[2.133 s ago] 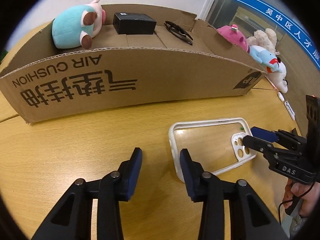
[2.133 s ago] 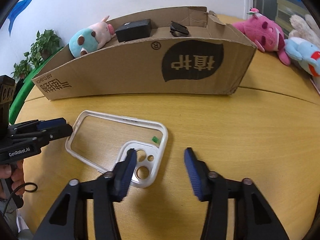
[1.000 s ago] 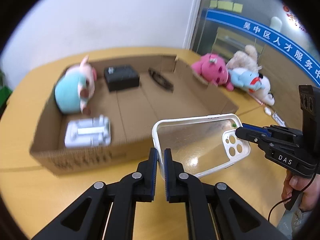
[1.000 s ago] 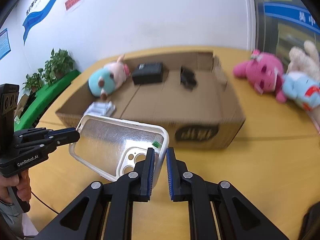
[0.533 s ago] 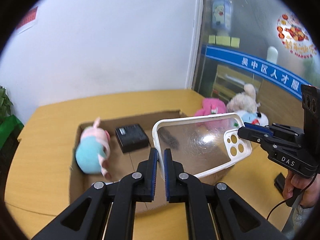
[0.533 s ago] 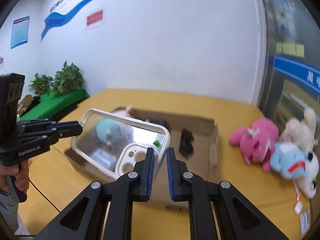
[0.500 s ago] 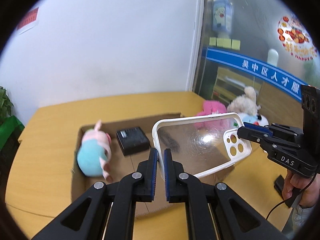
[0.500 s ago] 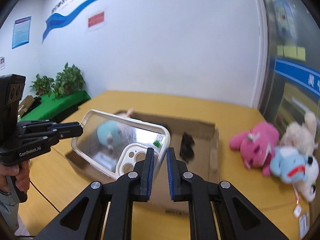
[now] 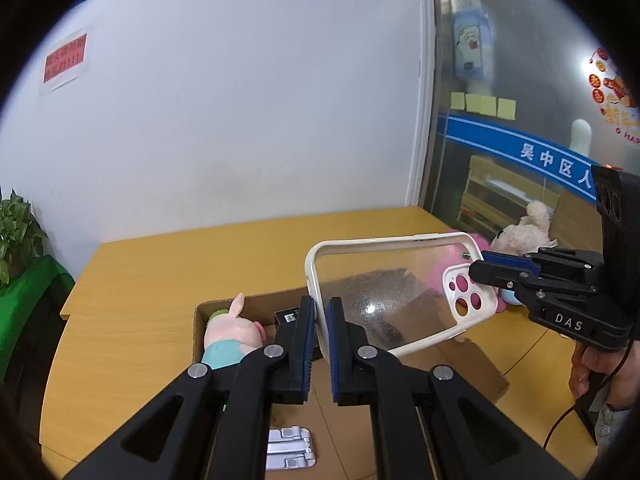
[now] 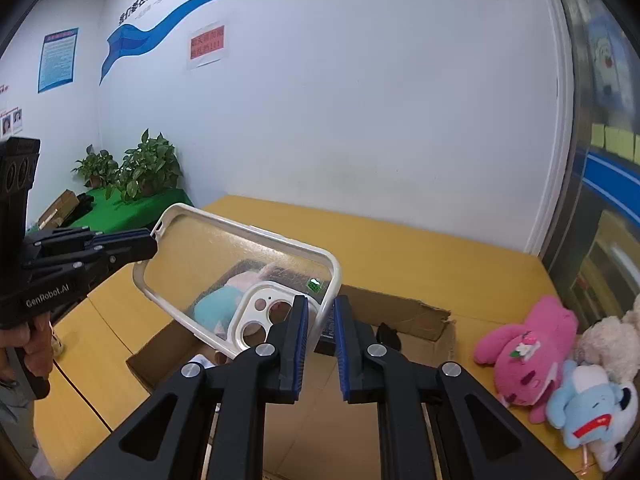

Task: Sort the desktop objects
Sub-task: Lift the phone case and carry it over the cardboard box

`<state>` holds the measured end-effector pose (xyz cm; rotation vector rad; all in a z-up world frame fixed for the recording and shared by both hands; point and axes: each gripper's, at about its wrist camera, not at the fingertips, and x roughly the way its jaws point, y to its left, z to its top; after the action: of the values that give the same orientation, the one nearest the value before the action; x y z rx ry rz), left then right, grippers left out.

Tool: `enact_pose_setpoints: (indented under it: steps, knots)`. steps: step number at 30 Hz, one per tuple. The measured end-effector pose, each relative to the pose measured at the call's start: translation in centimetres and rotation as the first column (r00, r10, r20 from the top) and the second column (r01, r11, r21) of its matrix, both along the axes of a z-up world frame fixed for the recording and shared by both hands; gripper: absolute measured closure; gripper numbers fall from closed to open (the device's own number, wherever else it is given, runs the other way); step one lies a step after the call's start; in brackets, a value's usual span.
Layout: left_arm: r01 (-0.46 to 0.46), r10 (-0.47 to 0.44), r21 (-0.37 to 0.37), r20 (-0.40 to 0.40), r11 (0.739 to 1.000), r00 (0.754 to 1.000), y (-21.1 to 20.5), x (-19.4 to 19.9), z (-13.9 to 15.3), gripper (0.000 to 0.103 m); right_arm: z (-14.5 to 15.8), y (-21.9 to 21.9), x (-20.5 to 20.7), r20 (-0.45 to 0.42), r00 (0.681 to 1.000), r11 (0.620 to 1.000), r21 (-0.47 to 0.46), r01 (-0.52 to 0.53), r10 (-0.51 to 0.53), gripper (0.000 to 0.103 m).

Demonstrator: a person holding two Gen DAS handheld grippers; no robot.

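A clear phone case with a white rim (image 9: 396, 292) is held in the air between both grippers. My left gripper (image 9: 321, 320) is shut on its plain end. My right gripper (image 10: 320, 320) is shut on its camera-cutout end (image 10: 256, 316). The case also shows in the right wrist view (image 10: 224, 264). It hangs above an open cardboard box (image 10: 404, 312) on the yellow table. The right gripper shows in the left wrist view (image 9: 486, 270), and the left gripper in the right wrist view (image 10: 150, 242).
In the box lie a teal and pink plush pig (image 9: 232, 334), a black box (image 9: 286, 316) and a white folding stand (image 9: 290, 446). A pink plush (image 10: 528, 344), a blue plush (image 10: 592, 404) and a cream plush (image 10: 608, 340) lie on the table right of the box. Potted plants (image 10: 140, 168) stand at far left.
Both grippers have lifted the case higher and carried it over the box. The table and box now sit lower in both views.
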<state>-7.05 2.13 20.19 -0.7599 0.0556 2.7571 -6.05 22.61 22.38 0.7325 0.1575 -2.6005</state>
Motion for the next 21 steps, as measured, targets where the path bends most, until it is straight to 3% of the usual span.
enact_pose_setpoints:
  steps: [5,12,15,21]
  knots:
    - [-0.013,0.013,0.001,0.118,1.0,0.993,-0.3,-4.2,-3.9,0.097,-2.5,-0.3,-3.9,0.077,0.997,1.0,-0.008,-0.001,0.002,0.091]
    - [-0.028,0.026,0.004,0.277,1.0,0.961,-0.7,-8.5,-10.5,0.097,-9.0,-1.0,-9.1,0.217,0.976,0.999,0.044,0.003,-0.012,0.091]
    - [-0.035,0.03,0.007,0.354,0.999,0.935,-0.9,-10.1,-13.2,0.097,-12.2,-0.9,-11.4,0.31,0.951,1.0,0.021,-0.014,0.007,0.091]
    - [-0.019,0.052,-0.076,0.467,0.997,0.883,-0.1,-12.0,-17.7,0.097,-17.6,-1.2,-13.9,0.438,0.899,0.998,0.047,-0.041,0.016,0.091]
